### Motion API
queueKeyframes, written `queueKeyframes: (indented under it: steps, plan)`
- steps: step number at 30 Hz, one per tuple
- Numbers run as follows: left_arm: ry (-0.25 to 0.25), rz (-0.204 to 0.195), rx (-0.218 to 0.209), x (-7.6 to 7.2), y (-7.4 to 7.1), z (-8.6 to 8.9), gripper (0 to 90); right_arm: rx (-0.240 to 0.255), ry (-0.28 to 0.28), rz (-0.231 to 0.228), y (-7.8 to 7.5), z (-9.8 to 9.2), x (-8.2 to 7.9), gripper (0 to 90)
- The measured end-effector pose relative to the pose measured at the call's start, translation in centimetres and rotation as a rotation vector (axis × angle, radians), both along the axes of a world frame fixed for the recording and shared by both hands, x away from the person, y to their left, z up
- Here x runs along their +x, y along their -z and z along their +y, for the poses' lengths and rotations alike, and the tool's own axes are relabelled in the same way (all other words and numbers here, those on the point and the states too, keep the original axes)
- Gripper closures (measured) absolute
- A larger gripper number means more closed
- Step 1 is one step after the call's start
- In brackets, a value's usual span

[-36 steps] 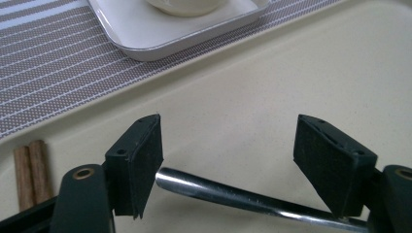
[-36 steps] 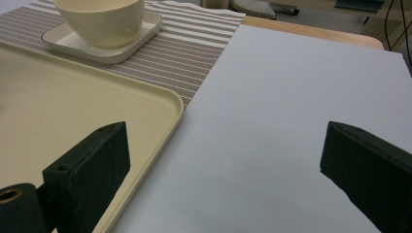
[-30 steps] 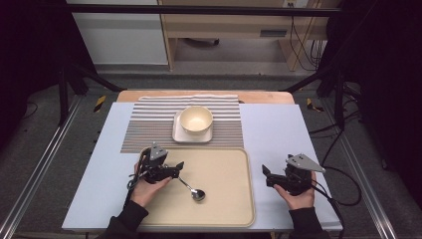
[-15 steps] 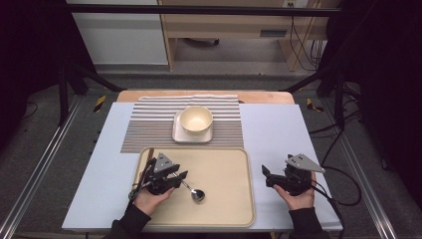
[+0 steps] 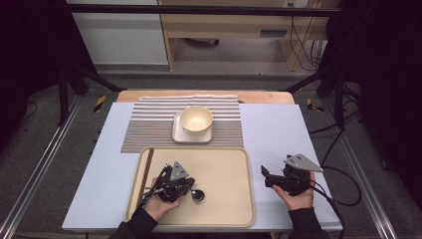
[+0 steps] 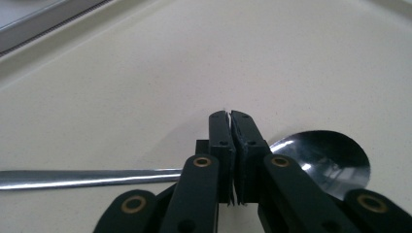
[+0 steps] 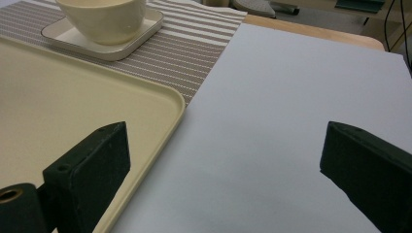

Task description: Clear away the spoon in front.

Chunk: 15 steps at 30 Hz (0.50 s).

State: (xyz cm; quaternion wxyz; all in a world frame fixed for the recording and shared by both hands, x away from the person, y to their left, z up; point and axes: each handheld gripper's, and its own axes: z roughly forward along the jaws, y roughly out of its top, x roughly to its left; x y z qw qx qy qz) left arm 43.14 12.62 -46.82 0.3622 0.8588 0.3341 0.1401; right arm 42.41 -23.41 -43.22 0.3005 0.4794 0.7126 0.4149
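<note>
A metal spoon (image 5: 198, 195) (image 6: 325, 158) lies on the cream tray (image 5: 224, 169), handle to the left and bowl to the right in the left gripper view. My left gripper (image 5: 192, 188) (image 6: 229, 116) hangs low over the spoon's neck. Its jaws have just been closing and now meet with only a thin slit, nothing visible between them. The neck is hidden behind them. My right gripper (image 5: 264, 177) (image 7: 223, 145) rests over the pale blue mat (image 7: 291, 97) right of the tray, open wide and holding nothing.
A cream bowl (image 5: 195, 119) (image 7: 99, 17) stands on a square plate (image 5: 179, 135) on the striped placemat (image 5: 149, 124) beyond the tray. A dark thin strip (image 5: 147, 169) lies along the tray's left rim. The table's wooden edge (image 5: 259, 95) runs at the back.
My left gripper has slid right across the tray to the spoon, and its jaws have gone from wide apart to closed. The right gripper has stayed in place.
</note>
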Motion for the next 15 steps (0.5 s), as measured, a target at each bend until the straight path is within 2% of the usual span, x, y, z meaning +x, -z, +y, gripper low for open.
queueKeyframes:
  steps: [15]
  plan:
    - [0.051,0.04,0.025,-0.43,0.21,-0.37,89.5,-0.002,-0.002,-0.003,-0.07,-0.06,-0.04,4.4]
